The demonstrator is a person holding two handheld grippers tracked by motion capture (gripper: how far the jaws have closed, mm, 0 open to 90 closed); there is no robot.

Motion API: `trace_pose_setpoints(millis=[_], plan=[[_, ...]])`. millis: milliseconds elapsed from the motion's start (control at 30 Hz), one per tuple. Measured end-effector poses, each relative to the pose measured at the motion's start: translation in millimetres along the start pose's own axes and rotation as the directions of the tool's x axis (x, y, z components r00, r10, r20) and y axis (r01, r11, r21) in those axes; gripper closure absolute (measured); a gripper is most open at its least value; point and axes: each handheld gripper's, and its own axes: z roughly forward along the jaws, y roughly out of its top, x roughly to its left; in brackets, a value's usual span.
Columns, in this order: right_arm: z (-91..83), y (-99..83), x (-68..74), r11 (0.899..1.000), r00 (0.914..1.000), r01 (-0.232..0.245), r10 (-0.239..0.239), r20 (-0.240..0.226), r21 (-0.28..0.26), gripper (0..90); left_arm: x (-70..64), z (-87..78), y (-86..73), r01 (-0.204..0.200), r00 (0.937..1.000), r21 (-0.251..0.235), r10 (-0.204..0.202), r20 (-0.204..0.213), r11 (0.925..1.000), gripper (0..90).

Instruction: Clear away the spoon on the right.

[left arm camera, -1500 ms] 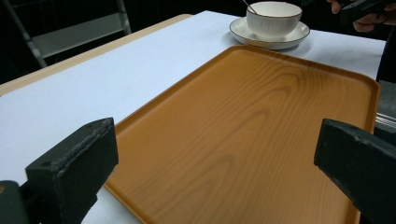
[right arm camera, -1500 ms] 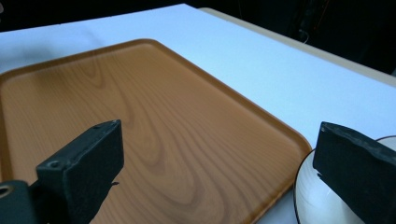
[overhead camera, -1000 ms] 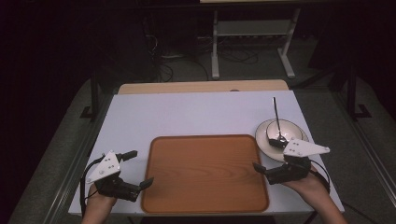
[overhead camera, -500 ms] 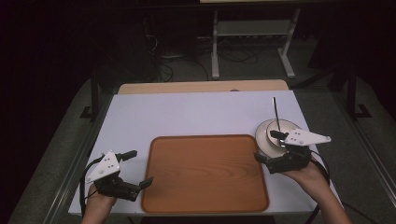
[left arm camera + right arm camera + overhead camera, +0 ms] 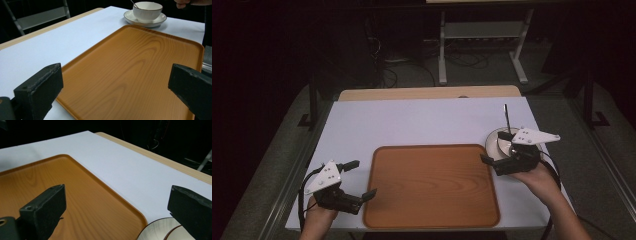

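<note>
While both jaws gape wide: left gripper (image 5: 360, 179) at table's (image 5: 422, 120) near-left corner | right gripper (image 5: 497, 148) over saucer (image 5: 497, 145), right edge | tray (image 5: 432, 185) between | cup (image 5: 147, 10) holds spoon (image 5: 507, 117)

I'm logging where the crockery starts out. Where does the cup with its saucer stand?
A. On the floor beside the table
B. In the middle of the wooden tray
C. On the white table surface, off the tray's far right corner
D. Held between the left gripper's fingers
C: the cup sits on its saucer on the white table, just beyond the tray, whose wooden surface is bare.
</note>
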Motion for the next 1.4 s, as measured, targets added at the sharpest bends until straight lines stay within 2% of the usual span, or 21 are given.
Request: trace_pose_setpoints(millis=[67, 500, 733, 833, 933, 1033, 1200, 1400], plan=[[2.1, 2.1, -2.0, 1.0, 0.9999, 0.006, -0.006, 0.008, 0.017, 1.2, -0.1, 0.7, 0.0, 0.002, 1.0, 0.001, -0.002, -0.002, 1.0, 0.0], [10.3, 9.9, -16.1, 0.999, 0.9998, -0.015, 0.015, 0.012, 0.028, 1.3, 0.4, -0.4, -0.2, 0.001, 1.0, 0.003, -0.001, -0.004, 1.0, 0.0], [19.0, 14.3, -26.1, 0.998, 0.9999, -0.016, 0.016, 0.007, 0.063, 6.4, -0.3, -0.4, 0.3, 0.001, 1.0, 0.004, 0.0, -0.006, 1.0, 0.0], [22.1, 16.2, -31.8, 0.996, 0.9998, -0.018, 0.017, 0.01, 0.091, 13.2, 0.2, -1.1, -0.3, 0.002, 1.0, 0.005, -0.002, -0.007, 1.0, 0.0], [24.5, 18.5, -37.3, 0.993, 0.9995, 0.002, -0.006, 0.031, 0.121, 19.9, 0.8, -1.8, -0.6, 0.007, 1.0, 0.001, -0.007, -0.007, 1.0, 0.0], [26.1, 20.8, -45.0, 0.991, 0.9991, -0.019, 0.014, 0.04, 0.129, 28.9, 0.0, -1.2, -0.1, 0.003, 1.0, 0.003, -0.003, -0.007, 1.0, 0.0], [28.7, 23.0, -56.3, 0.991, 0.996, -0.03, 0.019, 0.087, 0.134, 48.3, -0.3, -0.4, -0.2, 0.002, 1.0, 0.004, -0.002, -0.005, 1.0, 0.0], [35.7, 21.8, -72.7, 0.986, 0.9913, -0.06, 0.041, 0.125, 0.153, 67.2, 0.6, -1.1, -0.7, 0.009, 0.9999, 0.001, -0.009, -0.005, 1.0, 0.0]])
